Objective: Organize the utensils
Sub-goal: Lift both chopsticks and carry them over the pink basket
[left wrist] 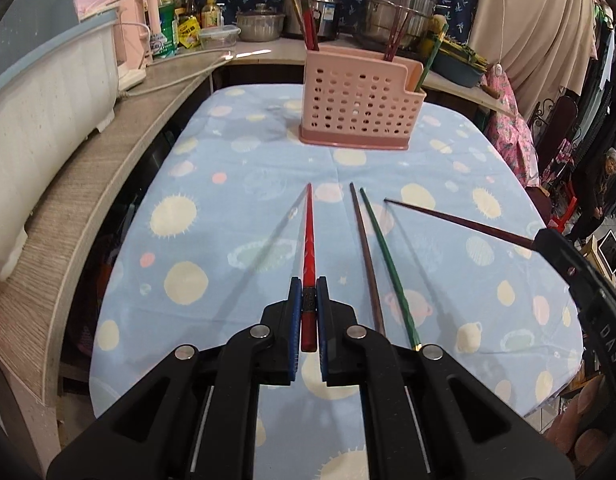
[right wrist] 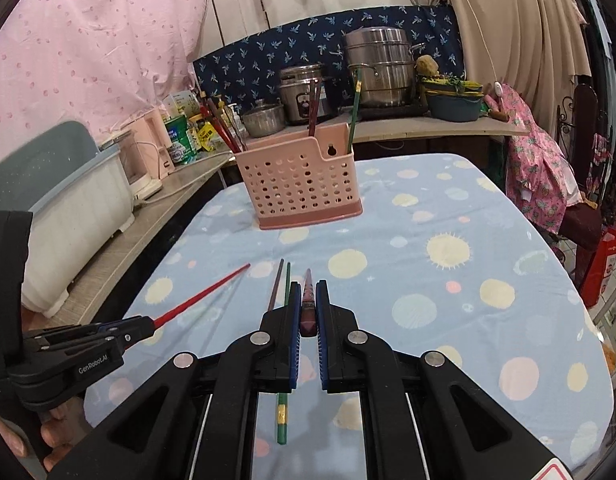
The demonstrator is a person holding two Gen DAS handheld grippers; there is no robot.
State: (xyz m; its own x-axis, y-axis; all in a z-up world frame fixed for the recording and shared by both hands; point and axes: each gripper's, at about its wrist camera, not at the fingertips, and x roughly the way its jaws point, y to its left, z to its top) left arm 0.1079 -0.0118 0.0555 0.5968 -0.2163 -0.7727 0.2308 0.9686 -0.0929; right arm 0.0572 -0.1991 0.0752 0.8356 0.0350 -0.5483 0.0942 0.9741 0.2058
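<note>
A red chopstick (left wrist: 308,240) is clamped between the closed pads of the left hand-held gripper (left wrist: 308,304), its tip raised clear of the patterned cloth (left wrist: 187,184) covering the worktop. A dark maroon chopstick (right wrist: 308,304) is pinched in the same way by the right hand-held gripper (right wrist: 308,300). Between the two, a brown chopstick (left wrist: 366,256) and a green chopstick (left wrist: 388,264) are seen lying side by side on the cloth. Farther back, a pink perforated utensil holder (left wrist: 360,108) is set upright on the cloth, with several chopsticks standing in its compartments.
</note>
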